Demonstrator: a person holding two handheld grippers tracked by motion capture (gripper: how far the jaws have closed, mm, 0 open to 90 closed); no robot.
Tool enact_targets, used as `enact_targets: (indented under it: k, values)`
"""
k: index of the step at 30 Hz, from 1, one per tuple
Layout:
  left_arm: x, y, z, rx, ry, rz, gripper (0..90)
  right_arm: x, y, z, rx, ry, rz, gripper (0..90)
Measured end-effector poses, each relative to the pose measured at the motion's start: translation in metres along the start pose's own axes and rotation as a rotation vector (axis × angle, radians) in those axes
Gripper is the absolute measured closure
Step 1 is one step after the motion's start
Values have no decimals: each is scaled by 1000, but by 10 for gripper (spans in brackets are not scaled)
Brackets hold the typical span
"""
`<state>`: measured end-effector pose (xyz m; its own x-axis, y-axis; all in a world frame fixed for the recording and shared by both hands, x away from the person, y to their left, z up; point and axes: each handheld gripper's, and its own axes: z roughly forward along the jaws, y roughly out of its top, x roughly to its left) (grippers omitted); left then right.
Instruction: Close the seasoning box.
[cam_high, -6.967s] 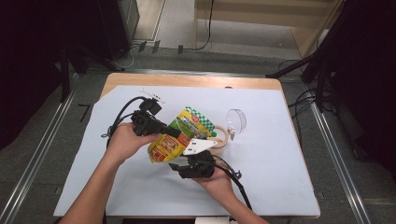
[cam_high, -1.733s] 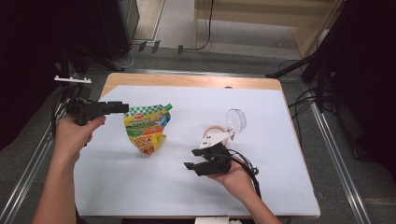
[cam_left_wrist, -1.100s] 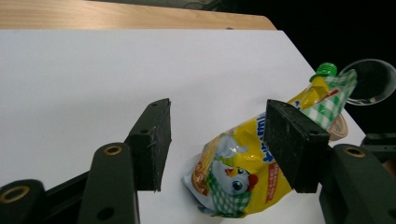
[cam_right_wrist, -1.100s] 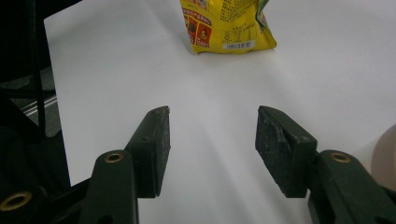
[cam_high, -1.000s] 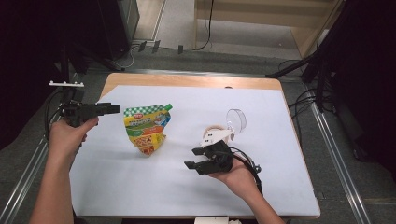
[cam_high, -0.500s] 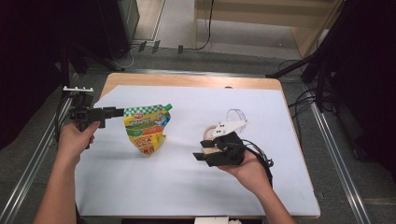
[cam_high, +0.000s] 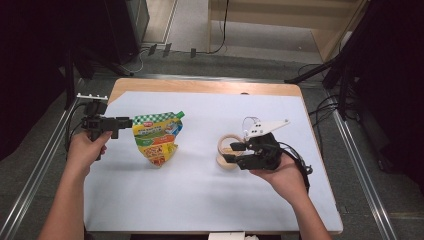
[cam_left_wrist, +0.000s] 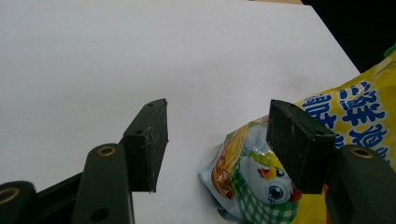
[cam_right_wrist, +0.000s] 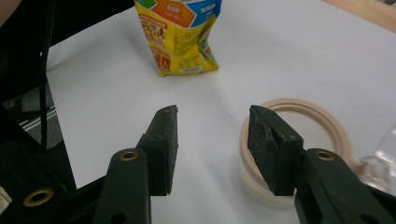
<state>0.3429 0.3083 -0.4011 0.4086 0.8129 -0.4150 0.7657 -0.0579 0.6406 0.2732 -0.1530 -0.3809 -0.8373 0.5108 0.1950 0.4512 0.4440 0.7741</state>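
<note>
1. On the white table (cam_high: 200, 200) a yellow snack pouch (cam_high: 156, 138) lies left of the middle, its green checked top toward the far edge.
2. Right of the middle sits a beige ring (cam_high: 227, 151), with a clear glass piece (cam_right_wrist: 380, 156) just beside it, too blurred to name.
3. At the left edge of the table, the left gripper (cam_high: 126, 122) points level at the top of the pouch. Its jaws have just been opening and stand well apart with nothing between them; the pouch (cam_left_wrist: 289, 186) lies under and beyond one pad, apart from it.
4. Over the ring, the right gripper (cam_high: 234, 153) is held low, pointing left. Its jaws have just been closing, yet a wide gap remains. One pad (cam_right_wrist: 268, 149) hangs over the ring (cam_right_wrist: 299, 140); whether it touches the rim I cannot tell. Nothing is clamped.
</note>
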Motion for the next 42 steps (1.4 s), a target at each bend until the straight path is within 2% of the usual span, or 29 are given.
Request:
enact_targets:
  k: [6, 19, 26, 29, 33, 39, 42]
  values:
    - [-1, 0, 0, 1, 4, 4, 395, -11, -1, -19, -9, -10, 24, 592]
    - [2, -1, -3, -14, 5, 4, 391, -29, -7, -54, -14, -16, 59, 786]
    - [3, -1, -3, -12, 7, 0, 383, -43, -14, -76, -30, -49, 87, 900]
    - [3, -1, -2, -13, 7, 2, 382, -49, -17, -83, -31, -72, 106, 900]
    - [2, -1, -1, -9, 5, 1, 378, -58, -23, -87, -44, -101, 139, 900]
    - [3, -1, -2, -15, 4, 1, 374, -70, -32, -81, -31, -160, 152, 900]
    - [3, -1, -2, -14, 2, 0, 372, -76, -37, -77, -36, -169, 163, 900]
